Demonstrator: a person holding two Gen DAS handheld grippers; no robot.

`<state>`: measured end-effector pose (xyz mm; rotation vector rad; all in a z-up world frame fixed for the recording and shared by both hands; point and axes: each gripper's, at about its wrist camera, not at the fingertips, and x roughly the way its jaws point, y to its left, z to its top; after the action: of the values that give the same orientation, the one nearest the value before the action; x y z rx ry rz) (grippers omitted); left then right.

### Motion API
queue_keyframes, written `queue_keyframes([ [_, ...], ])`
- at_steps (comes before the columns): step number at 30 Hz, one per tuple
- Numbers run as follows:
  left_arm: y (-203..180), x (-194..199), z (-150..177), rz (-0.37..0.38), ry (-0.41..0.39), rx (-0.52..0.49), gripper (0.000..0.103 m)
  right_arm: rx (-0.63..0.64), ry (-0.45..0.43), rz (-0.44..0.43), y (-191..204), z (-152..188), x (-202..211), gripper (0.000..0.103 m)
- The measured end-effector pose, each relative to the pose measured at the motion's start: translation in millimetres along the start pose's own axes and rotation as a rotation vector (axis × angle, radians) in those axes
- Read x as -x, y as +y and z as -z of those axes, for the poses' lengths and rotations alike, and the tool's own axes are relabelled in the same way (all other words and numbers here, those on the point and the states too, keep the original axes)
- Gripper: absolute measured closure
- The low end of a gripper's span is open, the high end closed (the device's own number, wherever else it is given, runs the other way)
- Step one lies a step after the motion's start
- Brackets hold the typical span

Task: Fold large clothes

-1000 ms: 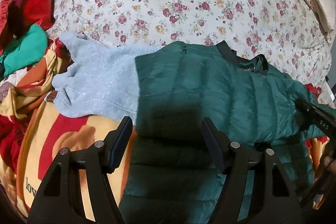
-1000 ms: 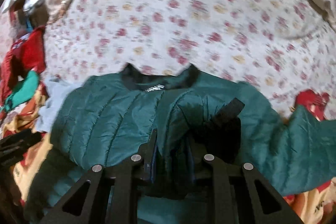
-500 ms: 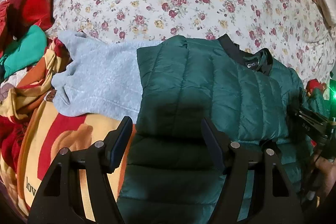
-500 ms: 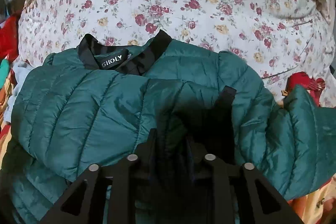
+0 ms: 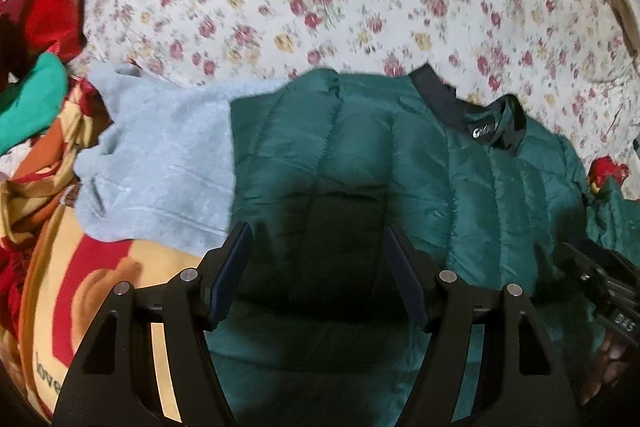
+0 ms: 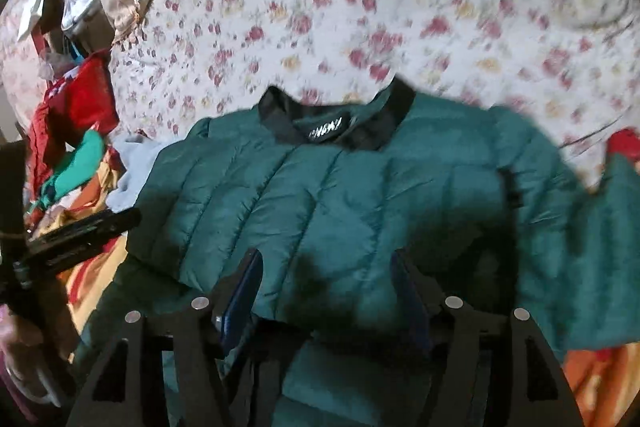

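Jacket (image 6: 360,195) released, right fingers (image 6: 244,291) opening

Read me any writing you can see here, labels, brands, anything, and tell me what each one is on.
"love": dark letters on the yellow and red blanket, cut off by the picture's edge.
"DAS": white letters on the right gripper, seen sideways at the edge of the left wrist view.
Neck label inside the green jacket collar: white lettering, too blurred to read in either view.
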<state>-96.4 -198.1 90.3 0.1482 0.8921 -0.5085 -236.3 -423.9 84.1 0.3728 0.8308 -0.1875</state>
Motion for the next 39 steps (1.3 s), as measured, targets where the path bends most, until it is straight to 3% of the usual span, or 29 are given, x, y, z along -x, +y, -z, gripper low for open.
queue_keyframes([
  [4, -4.5, -29.5, 1.3, -0.015, 0.069, 0.001, 0.035, -0.012, 0.025, 0.087, -16.0, -8.0, -31.9, 0.04],
  [10, -7.0, -41.5, 6.9, -0.031, 0.046, 0.011, 0.029, -0.011, 0.019, 0.093, -30.6, -26.0, -53.0, 0.04],
  [13, -11.9, -44.0, 10.7, -0.043, 0.037, -0.014, 0.025, -0.022, 0.019, 0.058, -34.7, -30.0, -37.6, 0.04],
  [19, -12.6, -44.9, 12.4, -0.042, 0.031, -0.012, 0.022, -0.086, -0.076, 0.048, -58.0, -16.0, 22.3, 0.04],
  [23, -16.2, -46.2, 13.7, -0.058, 0.019, -0.02, 0.02, -0.023, -0.029, 0.02, -44.0, -6.0, 14.3, 0.04],
  [26, -17.0, -46.5, 14.3, -0.059, 0.017, -0.021, 0.019, 0.025, 0.027, 0.078, -37.9, 0.5, -11.6, 0.05],
  [29, -16.7, -46.5, 14.5, -0.062, 0.015, -0.025, 0.018, -0.022, 0.048, 0.076, -48.5, 8.8, -26.9, 0.051],
  [39, -19.5, -48.1, 16.0, -0.069, 0.012, -0.035, 0.015, -0.033, -0.028, 0.079, -39.2, 3.3, 8.1, 0.049],
])
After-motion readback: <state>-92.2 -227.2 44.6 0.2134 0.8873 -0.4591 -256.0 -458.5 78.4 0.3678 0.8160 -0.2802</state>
